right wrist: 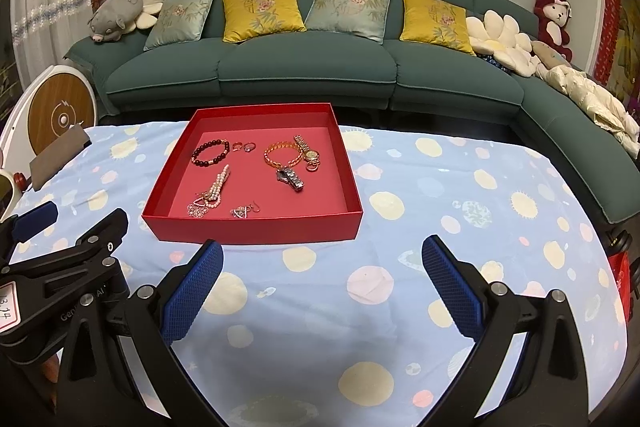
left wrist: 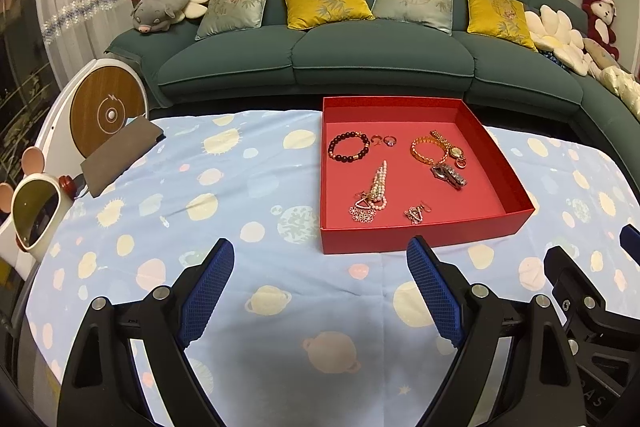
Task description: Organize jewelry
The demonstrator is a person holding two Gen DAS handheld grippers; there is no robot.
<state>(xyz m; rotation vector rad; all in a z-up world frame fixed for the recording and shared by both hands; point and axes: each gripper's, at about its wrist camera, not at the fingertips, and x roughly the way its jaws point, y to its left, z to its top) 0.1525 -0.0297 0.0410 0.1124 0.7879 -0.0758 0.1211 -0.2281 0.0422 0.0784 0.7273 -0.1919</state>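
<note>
1. Left gripper [left wrist: 320, 253] and right gripper [right wrist: 322, 253]: fingers are standing wide apart, holding nothing, hovering above the bench [right wrist: 440, 187].
2. Red tray [right wrist: 256, 227], lying just beyond them, is containing bracelets [right wrist: 210, 151], rings, watches and earrings.

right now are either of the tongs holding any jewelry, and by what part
Nothing is held. The left tongs and right tongs are both open over the cloth; all jewelry lies in the red box.
</note>
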